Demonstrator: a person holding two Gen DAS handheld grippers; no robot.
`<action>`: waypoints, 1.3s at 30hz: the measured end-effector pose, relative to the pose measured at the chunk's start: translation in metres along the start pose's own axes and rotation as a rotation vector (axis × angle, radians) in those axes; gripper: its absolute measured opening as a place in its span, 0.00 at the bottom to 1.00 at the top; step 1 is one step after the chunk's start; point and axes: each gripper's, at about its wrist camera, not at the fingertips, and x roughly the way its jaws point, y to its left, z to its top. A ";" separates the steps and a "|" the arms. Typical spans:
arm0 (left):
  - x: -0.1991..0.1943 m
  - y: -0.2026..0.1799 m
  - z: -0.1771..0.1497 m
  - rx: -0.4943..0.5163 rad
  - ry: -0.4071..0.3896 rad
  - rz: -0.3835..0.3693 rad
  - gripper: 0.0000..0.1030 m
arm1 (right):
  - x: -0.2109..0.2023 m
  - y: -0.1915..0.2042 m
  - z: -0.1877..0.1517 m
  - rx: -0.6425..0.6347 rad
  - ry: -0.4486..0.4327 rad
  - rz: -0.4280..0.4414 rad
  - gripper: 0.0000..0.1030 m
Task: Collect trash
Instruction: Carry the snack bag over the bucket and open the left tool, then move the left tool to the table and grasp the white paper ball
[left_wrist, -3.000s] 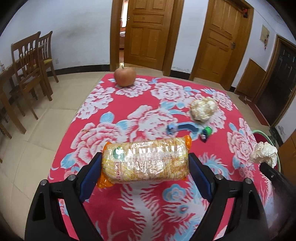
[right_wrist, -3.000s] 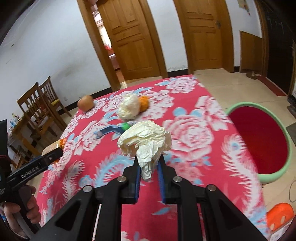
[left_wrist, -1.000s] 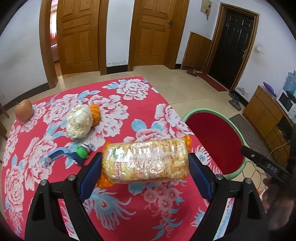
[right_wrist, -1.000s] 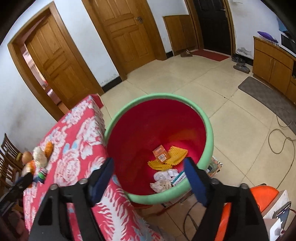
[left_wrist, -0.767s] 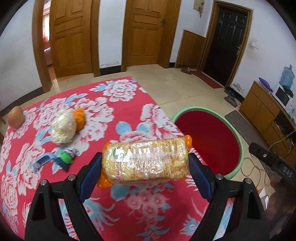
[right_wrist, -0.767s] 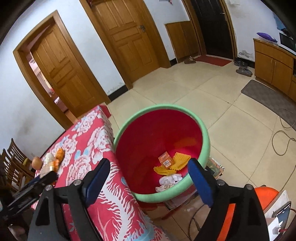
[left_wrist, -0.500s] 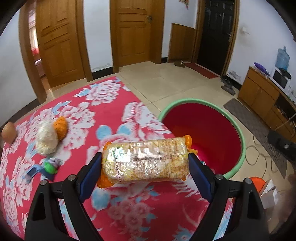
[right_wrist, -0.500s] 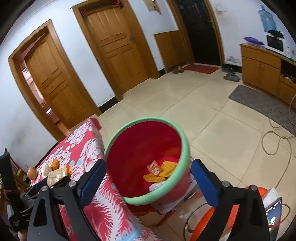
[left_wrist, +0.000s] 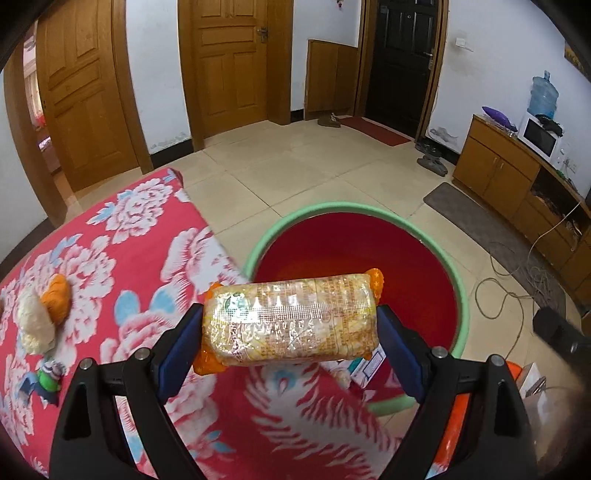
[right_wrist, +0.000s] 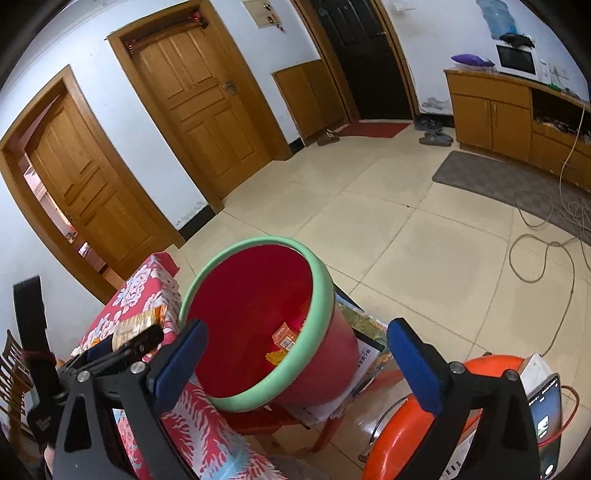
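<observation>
My left gripper (left_wrist: 290, 326) is shut on a clear and orange noodle packet (left_wrist: 290, 321) and holds it at the table's edge, just in front of the red bin with a green rim (left_wrist: 458, 266). My right gripper (right_wrist: 295, 354) is open and empty, above and beside the same bin (right_wrist: 321, 288). Scraps of trash (right_wrist: 284, 338) lie at the bin's bottom. The left gripper with its packet (right_wrist: 138, 325) shows at the left of the right wrist view. A crumpled white paper ball (left_wrist: 35, 325) lies on the table at far left.
The table wears a red floral cloth (left_wrist: 122, 236). An orange fruit (left_wrist: 57, 297) and a blue-green toy (left_wrist: 46, 380) lie beside the paper ball. An orange stool (right_wrist: 406, 424) with a phone (right_wrist: 546, 421) stands right of the bin. Cables (right_wrist: 546, 236) trail over the tiled floor.
My right gripper dropped its paper ball into the bin and has pulled back, open. My left gripper carried the noodle packet from the table's middle to the bin's rim.
</observation>
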 end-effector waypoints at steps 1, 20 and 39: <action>0.002 -0.002 0.001 -0.002 0.001 0.009 0.89 | 0.000 -0.001 -0.001 0.001 0.001 0.001 0.97; -0.023 0.016 -0.006 -0.039 -0.025 0.095 0.91 | -0.010 0.008 -0.006 -0.031 -0.005 0.031 0.97; -0.078 0.098 -0.029 -0.153 -0.078 0.216 0.91 | -0.014 0.068 -0.036 -0.146 0.055 0.130 0.97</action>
